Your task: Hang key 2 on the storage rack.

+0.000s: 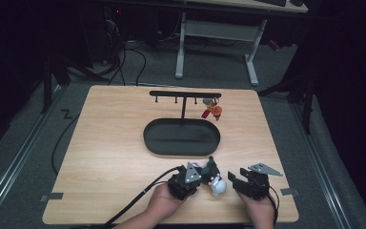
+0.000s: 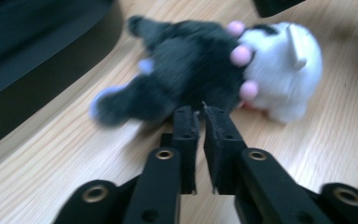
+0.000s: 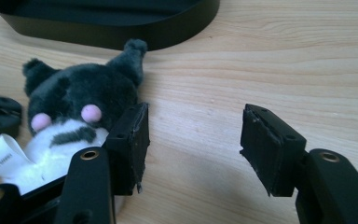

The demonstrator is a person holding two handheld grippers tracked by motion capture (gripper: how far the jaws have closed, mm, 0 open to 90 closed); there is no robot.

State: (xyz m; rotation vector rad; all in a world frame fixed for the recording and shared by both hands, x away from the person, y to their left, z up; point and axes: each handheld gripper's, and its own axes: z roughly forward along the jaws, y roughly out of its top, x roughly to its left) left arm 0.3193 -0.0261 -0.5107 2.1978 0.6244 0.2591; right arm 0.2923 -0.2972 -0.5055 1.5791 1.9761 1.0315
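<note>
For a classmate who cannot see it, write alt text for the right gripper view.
A dark grey and white plush toy lies on a wooden table, just left of the right gripper, whose fingers stand apart over bare wood. A black tray sits behind.

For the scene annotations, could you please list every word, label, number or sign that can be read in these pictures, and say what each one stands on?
No text can be read.
White sewn-in tag on the plush toy: dark print shows in the right gripper view, too small and blurred to read.
Red keychain hanging on the black rack: too small to show any lettering.
Black tray and wooden table: no markings visible.
</note>
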